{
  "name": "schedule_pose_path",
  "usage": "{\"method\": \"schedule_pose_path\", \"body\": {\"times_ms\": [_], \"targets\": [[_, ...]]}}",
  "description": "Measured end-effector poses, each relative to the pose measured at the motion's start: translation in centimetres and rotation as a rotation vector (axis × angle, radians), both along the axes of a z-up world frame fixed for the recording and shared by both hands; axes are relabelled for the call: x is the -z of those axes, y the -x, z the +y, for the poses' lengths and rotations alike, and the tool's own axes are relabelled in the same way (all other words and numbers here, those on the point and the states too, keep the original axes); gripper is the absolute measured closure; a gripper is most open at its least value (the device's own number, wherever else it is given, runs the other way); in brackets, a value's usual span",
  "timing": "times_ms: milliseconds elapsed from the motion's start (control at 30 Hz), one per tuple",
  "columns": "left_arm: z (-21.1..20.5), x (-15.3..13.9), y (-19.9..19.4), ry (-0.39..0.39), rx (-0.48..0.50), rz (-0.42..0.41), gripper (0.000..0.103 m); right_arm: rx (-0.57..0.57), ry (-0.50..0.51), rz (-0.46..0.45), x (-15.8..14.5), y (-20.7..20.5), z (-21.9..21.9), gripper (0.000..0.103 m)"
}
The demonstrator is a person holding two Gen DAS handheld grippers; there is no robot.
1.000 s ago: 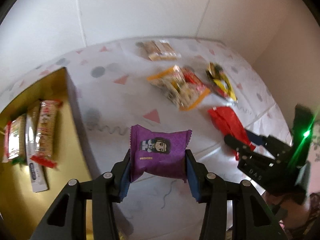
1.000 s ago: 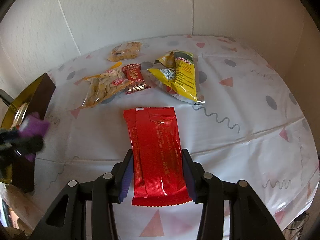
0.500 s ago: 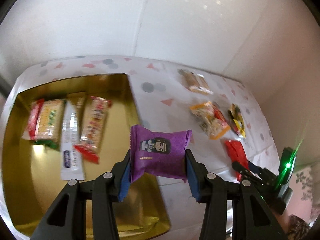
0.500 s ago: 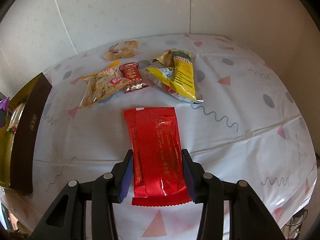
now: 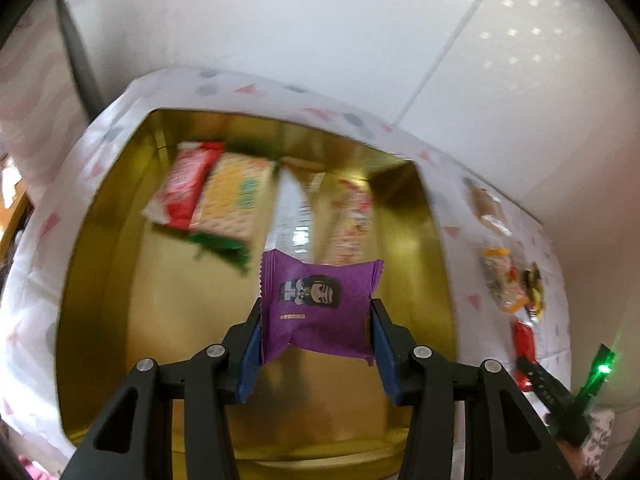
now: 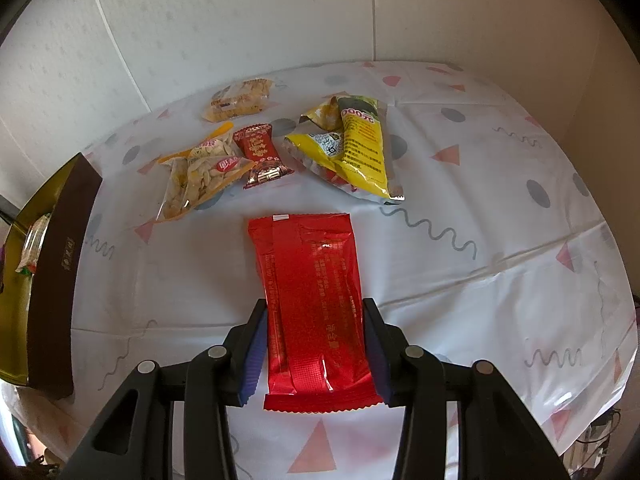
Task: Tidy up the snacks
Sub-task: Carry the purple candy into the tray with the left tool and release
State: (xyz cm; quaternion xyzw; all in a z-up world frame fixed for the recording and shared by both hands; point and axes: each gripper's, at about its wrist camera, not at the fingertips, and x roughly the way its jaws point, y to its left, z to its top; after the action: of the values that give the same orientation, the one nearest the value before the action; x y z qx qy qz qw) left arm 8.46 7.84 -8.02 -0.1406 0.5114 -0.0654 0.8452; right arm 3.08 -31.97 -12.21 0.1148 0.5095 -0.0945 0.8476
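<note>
my left tongs (image 5: 316,316) grip the purple snack (image 5: 318,306) above the gold tin (image 5: 96,240), ready to lower and let go beside the packets there; my right tongs (image 6: 314,344) clamp the red packet (image 6: 312,300) over the tabletop (image 6: 500,240), next for the tin.

Snack count from my two wrist cameras

I count four packets inside the gold tin (image 5: 100,264), four loose packets on the counter (image 6: 460,280) beside it, and one held packet per gripper: one purple (image 5: 318,304), one red (image 6: 314,308).
</note>
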Motion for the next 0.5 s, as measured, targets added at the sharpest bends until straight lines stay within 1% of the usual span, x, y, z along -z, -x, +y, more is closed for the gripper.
{"method": "schedule_pose_path", "body": {"times_ms": [167,300,500], "targets": [[2.9,1.4,0.3,-0.008,-0.066,0.033,0.054,0.001,0.006,0.009,0.1,-0.3,0.0,0.058],[4.8,2.0,0.4,-0.013,-0.111,0.043,0.054,0.001,0.012,0.019,0.2,-0.5,0.1,0.058],[6.8,2.9,-0.2,-0.042,-0.147,0.055,0.053,0.012,0.009,0.034,0.2,-0.7,-0.1,0.058]]}}
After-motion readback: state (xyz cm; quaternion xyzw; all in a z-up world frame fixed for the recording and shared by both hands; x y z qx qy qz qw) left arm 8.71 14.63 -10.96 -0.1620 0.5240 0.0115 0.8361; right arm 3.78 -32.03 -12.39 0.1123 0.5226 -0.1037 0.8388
